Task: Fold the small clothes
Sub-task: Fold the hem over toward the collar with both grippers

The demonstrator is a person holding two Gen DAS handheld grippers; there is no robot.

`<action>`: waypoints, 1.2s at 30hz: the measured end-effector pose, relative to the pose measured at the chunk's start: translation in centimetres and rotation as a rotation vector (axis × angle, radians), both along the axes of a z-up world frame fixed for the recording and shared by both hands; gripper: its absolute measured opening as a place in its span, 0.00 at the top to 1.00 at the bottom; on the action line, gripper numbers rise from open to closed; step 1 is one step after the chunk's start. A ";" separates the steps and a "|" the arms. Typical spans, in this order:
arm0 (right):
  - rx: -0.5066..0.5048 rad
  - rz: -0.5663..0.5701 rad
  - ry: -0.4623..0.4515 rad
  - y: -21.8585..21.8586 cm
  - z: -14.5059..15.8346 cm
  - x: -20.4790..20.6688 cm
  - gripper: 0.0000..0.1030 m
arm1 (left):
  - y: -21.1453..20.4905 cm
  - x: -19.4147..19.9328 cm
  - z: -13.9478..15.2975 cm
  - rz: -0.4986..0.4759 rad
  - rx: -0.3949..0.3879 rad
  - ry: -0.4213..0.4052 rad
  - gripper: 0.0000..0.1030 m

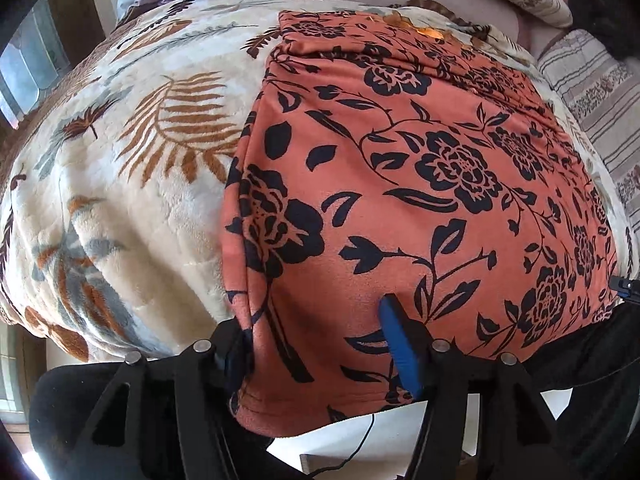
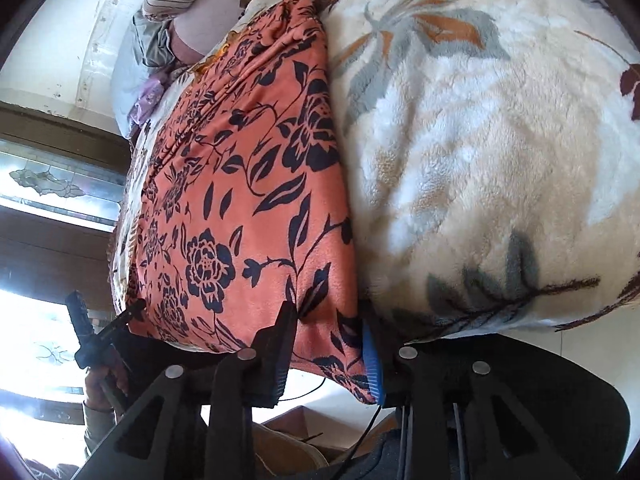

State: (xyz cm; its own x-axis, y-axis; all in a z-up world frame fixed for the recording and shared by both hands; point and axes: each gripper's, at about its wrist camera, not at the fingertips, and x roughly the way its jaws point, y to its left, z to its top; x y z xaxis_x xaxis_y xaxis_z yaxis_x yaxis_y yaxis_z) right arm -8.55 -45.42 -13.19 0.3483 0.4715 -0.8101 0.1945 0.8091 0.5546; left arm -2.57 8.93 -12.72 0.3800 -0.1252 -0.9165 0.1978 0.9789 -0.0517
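Loosely parted, left gripper [image 1: 312, 320] and right gripper [image 2: 328, 314] fingers straddle the orange floral garment's [image 1: 400, 160] edge on a leaf-print blanket [image 1: 140, 200].

orange floral garment [image 1: 400, 168] on fleece blanket [image 1: 132, 184], left tool [image 1: 316, 332] straddling its hem

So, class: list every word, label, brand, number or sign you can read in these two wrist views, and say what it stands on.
None: no readable text in either view.
The orange garment bears only a black flower print.
The cream blanket bears only leaf patterns.
The striped pillow shows stripes and small motifs, no letters.
Left gripper and right gripper: no markings visible.
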 end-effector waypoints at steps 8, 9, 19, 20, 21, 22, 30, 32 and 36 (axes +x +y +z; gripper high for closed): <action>0.093 0.005 -0.120 0.3 4.8 0.5 0.92 | 1.3 0.8 5.5 -0.009 -0.127 -0.080 0.91; 0.096 0.006 -0.124 0.4 5.0 0.8 0.91 | 1.4 1.1 5.4 -0.003 -0.129 -0.076 0.91; 0.191 -0.005 -0.054 0.1 2.4 4.0 0.92 | 1.3 4.1 4.2 -0.013 -0.165 0.000 0.91; 0.200 -0.002 -0.081 -0.1 3.3 5.0 0.92 | 1.2 5.1 5.7 -0.022 -0.180 -0.036 0.92; 0.211 -0.004 -0.119 -0.4 4.5 6.5 0.92 | 1.1 6.6 7.5 -0.035 -0.200 -0.080 0.92; 0.227 -0.014 -0.171 -1.0 5.9 8.3 0.92 | 1.0 8.2 9.3 -0.041 -0.222 -0.126 0.92; 0.219 -0.260 -0.416 -7.3 7.2 27.5 0.78 | -0.8 29.1 9.6 0.046 -0.268 -0.239 0.79; 0.158 -0.273 -0.248 -7.9 2.7 31.1 0.17 | -1.3 32.4 4.9 0.085 -0.183 -0.069 0.56; 0.095 -0.298 -0.224 -7.8 -0.2 28.7 0.16 | 0.0 31.5 3.5 0.068 -0.198 -0.077 0.56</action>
